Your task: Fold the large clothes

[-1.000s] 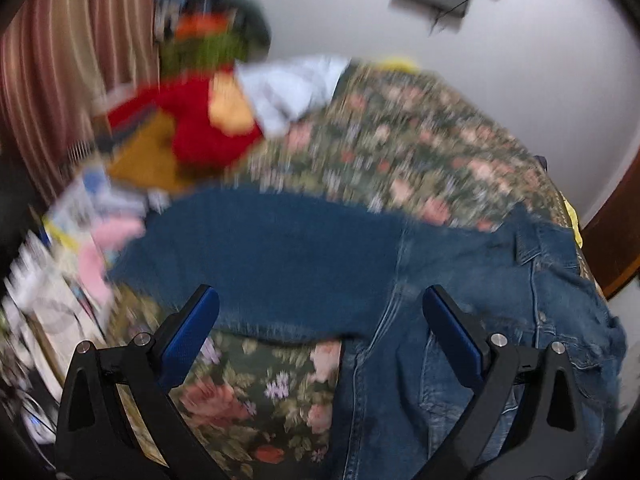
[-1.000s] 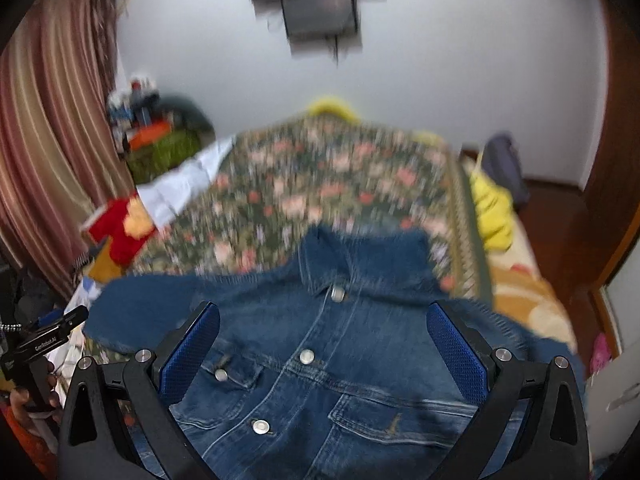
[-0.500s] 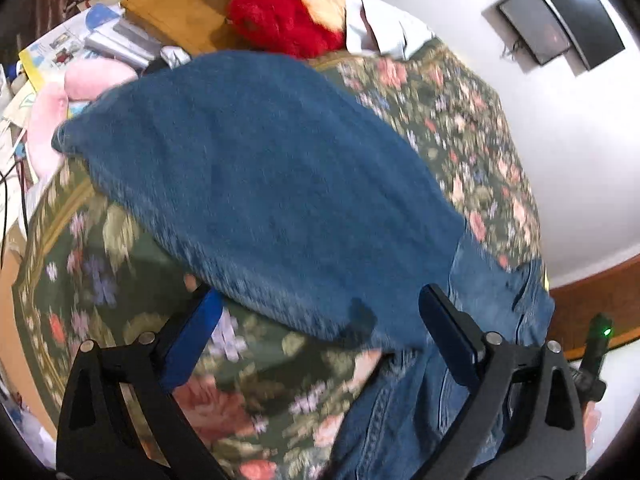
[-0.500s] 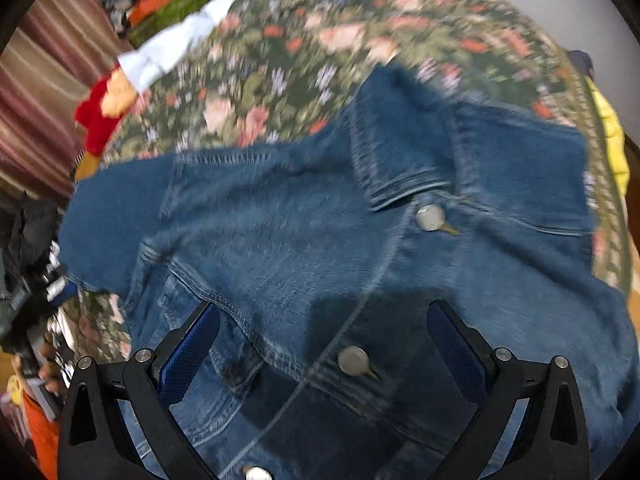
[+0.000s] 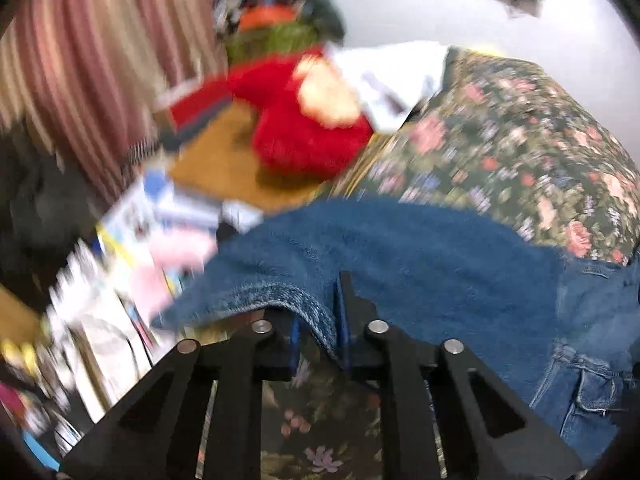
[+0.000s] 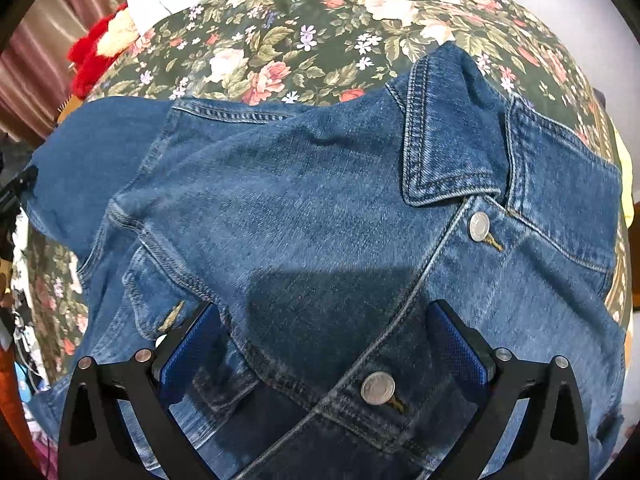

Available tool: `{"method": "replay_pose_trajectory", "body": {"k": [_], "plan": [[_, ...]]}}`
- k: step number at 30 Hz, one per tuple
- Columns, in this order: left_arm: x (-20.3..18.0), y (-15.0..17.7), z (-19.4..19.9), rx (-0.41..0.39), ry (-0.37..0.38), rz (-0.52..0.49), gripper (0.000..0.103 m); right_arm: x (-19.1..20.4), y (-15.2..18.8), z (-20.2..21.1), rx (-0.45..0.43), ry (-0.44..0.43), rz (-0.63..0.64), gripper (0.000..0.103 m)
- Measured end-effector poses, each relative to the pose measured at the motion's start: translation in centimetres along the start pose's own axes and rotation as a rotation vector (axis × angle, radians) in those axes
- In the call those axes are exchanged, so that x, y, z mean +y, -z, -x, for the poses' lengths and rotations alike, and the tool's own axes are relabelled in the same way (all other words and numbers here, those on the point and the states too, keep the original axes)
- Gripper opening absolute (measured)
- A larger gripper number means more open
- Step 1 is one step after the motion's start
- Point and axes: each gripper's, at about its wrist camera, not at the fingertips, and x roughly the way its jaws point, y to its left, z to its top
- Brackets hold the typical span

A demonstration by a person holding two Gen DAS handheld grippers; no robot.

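Observation:
A blue denim jacket [image 6: 320, 208] lies front up on a floral bedspread [image 6: 304, 28], collar toward the far right, metal buttons showing. Its left sleeve [image 5: 400, 256] stretches across the bed edge in the left wrist view. My left gripper [image 5: 320, 320] is shut on the sleeve's cuff edge, with denim pinched between the blue pads. My right gripper [image 6: 324, 344] is open, its blue pads [image 6: 456, 352] resting low over the jacket's chest, on either side of the button placket.
A red plush toy [image 5: 312, 128] and a white garment [image 5: 392, 76] lie at the bed's far left corner. Books, papers and clutter [image 5: 132, 240] sit beside the bed. A striped curtain [image 5: 88, 60] hangs behind them.
My left gripper has closed on the sleeve cuff; it was open half a second ago. My right gripper has dropped closer onto the jacket front and stays open.

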Motion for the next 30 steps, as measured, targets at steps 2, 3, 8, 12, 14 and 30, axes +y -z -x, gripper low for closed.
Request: {"method": "replay_pose_trajectory", "body": {"k": [2,3,8,12,14,30], "plan": [[-1.0,-1.4,2.5,-0.07,0.02,-0.041,0.013,-0.4,0.3,0.8,-0.007,-0.024,-0.026,0.103],[-1.9,-2.3,4.0,-0.112,0.05,-0.061,0.011,-0.6,0.5,1.3,-0.017,-0.025,-0.033,0.103],[-8.2,-4.6,10.9,-0.257,0.225,-0.195,0.009,-1.2,1.6,4.8,-0.102,0.013,-0.024,0.103],[-14.6,-3.4,12.0,-0.226,0.36,-0.327,0.01,-1.9,2.9,8.0,-0.174,0.045,-0.016,0.103],[-17.8,-1.8,10.7,-0.138,0.42,-0.373,0.01,-2.4,3.8,9.6,-0.206,0.066,-0.015,0.103],[-21.4,4.7,4.9,0.321,0.632,-0.42,0.066,-7.4,10.2,13.5,-0.254,0.14,-0.065,0.103]]}}
